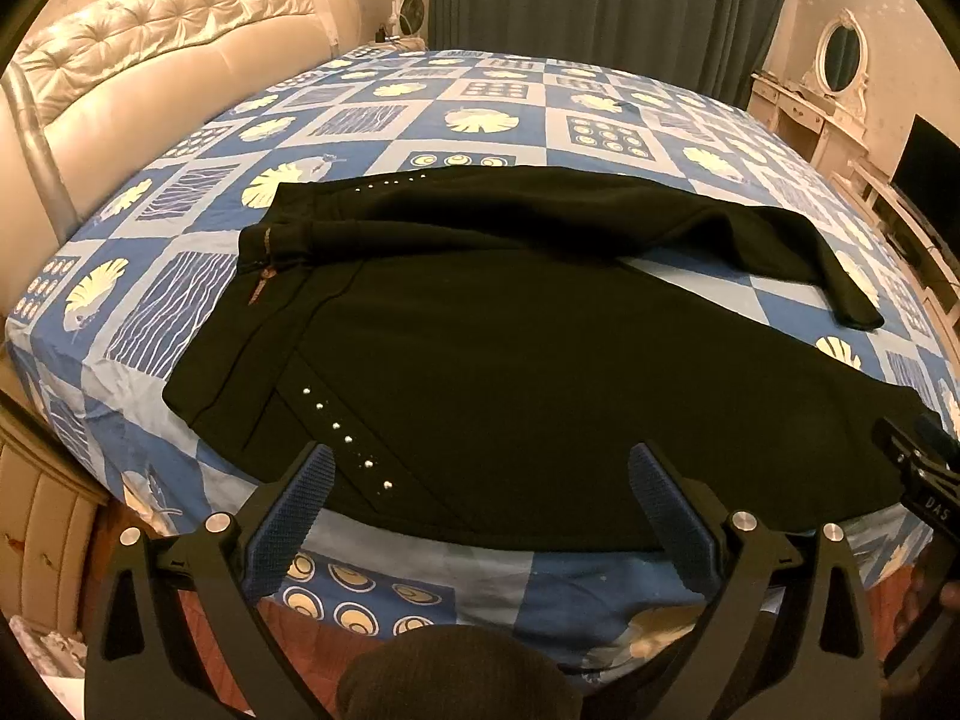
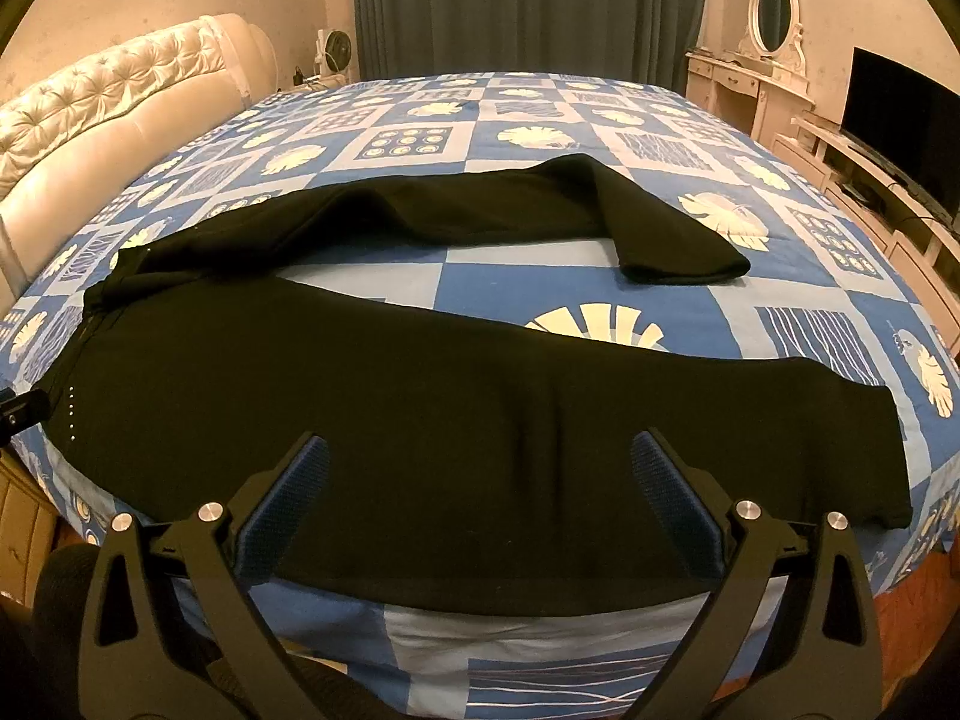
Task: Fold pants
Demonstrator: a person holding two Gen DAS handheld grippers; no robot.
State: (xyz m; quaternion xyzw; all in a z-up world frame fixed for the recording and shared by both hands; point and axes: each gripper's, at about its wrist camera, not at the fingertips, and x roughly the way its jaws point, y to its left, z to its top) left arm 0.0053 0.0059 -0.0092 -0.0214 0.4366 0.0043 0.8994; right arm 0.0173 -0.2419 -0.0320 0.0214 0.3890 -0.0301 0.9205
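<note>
Black pants [image 1: 510, 372] [image 2: 372, 420] lie spread on the bed, waistband to the left, both legs running right. The far leg bends and its cuff [image 2: 684, 267] rests apart from the near leg. A row of silver studs [image 1: 345, 438] marks the near hip. My left gripper [image 1: 480, 468] hovers open just above the near edge by the studs, nothing between its blue pads. My right gripper [image 2: 480, 456] is open too, above the near leg's lower edge, holding nothing. The right gripper's body [image 1: 918, 468] shows at the left wrist view's right edge.
The bed carries a blue and white patterned sheet [image 2: 540, 114] and a padded cream headboard [image 1: 150, 60] on the left. A dressing table with an oval mirror [image 2: 771, 6] and a dark TV screen [image 2: 894, 120] stand right. Grey curtains [image 2: 528, 0] hang behind.
</note>
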